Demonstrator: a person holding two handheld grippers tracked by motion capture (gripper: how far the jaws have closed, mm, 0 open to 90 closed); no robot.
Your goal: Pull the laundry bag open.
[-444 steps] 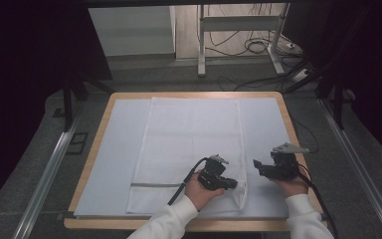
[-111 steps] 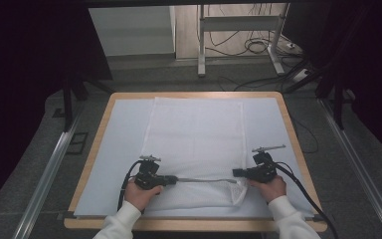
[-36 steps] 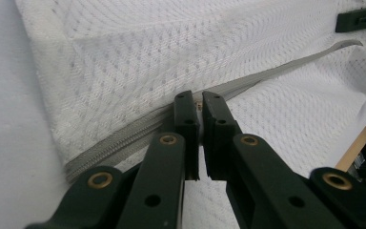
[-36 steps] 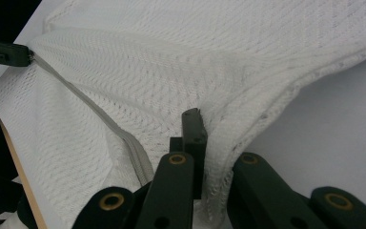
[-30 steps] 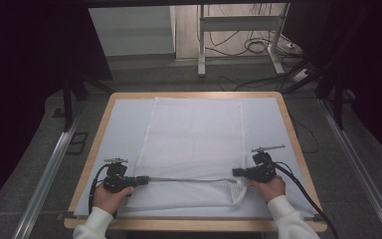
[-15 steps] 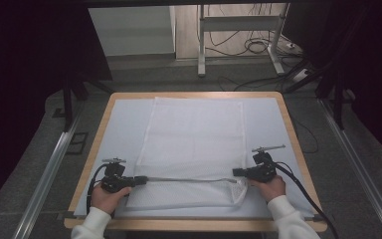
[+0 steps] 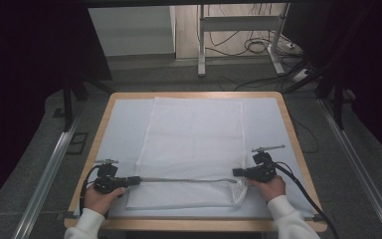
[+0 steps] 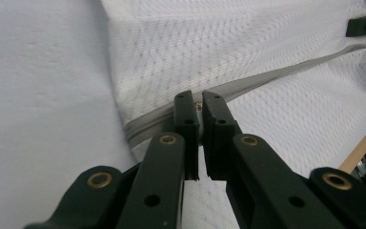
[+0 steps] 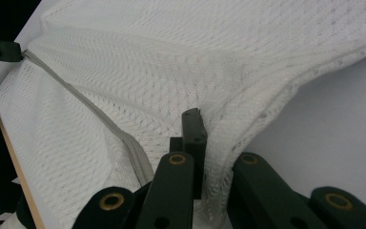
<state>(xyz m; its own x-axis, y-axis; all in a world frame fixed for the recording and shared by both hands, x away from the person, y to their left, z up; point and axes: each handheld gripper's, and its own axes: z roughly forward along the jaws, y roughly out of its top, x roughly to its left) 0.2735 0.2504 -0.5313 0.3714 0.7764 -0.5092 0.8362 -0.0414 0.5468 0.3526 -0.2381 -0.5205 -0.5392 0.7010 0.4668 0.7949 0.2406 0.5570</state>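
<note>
Hidden bits first: in my right gripper view, one jaw of the right tongs (image 9: 198,143) is buried under the folded mesh edge, so I can't see its tip. Zipper pull itself is too small to make out; in the left gripper view there's just a small brass speck between the jaw tips. My forearms are cut off at the bottom of the high view.

White mesh laundry bag (image 7: 191,149) lies flat, mid surface, on the pale mat (image 7: 124,119), its near end toward me. Grey zipper (image 7: 186,180) runs taut across that near end, from one tongs to the other.

Left tongs (image 8: 199,107) pressed together, pinching the zipper at the bag's left near corner, jaws pointing level along the zipper line. Left hand (image 7: 97,196) low near the surface's front-left edge, cable looping behind.

Right tongs pressed together on the bag's right near corner, fabric bunched around the jaws. Right hand (image 7: 270,186) low, tongs pointing inward toward the left one, well apart.
</note>
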